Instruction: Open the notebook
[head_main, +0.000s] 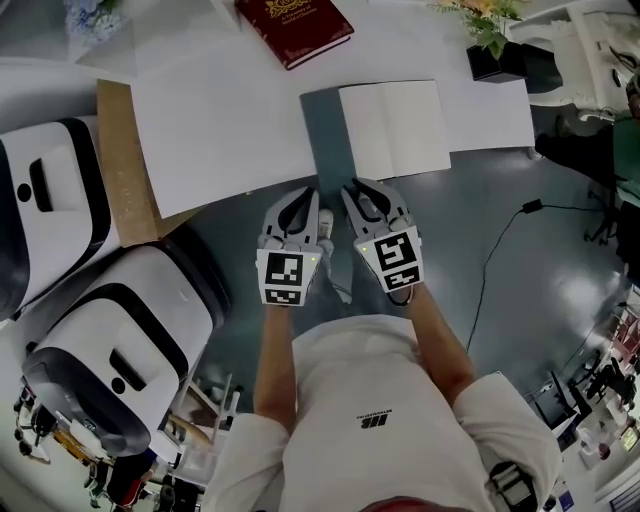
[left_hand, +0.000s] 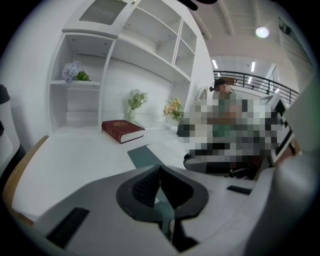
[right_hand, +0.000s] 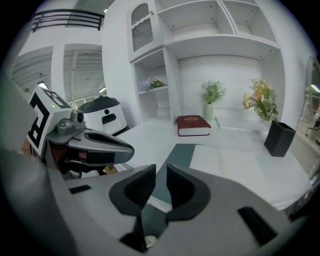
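at the table's near edge, the two grippers hang side by side and close together, both pitched forward and down, with the forearms drawn in against the body. the left gripper (head_main: 305, 196) has its jaws pressed together, nothing caught in them. the right gripper (head_main: 362, 190) keeps its jaws a narrow slit apart, and they are empty too (the teal seen through the gap lies beyond the pads). just ahead of the right gripper's tips the notebook (head_main: 395, 130) lies open and flat on the white table (head_main: 220, 130), pale page up, its teal cover spread out ahead of the left gripper. farther ahead and slightly left sits a red book (head_main: 293, 28). ahead and off to the right stands a black flower pot (head_main: 497, 62). beyond the left gripper's outer side are two white-and-black machines (head_main: 115, 340).
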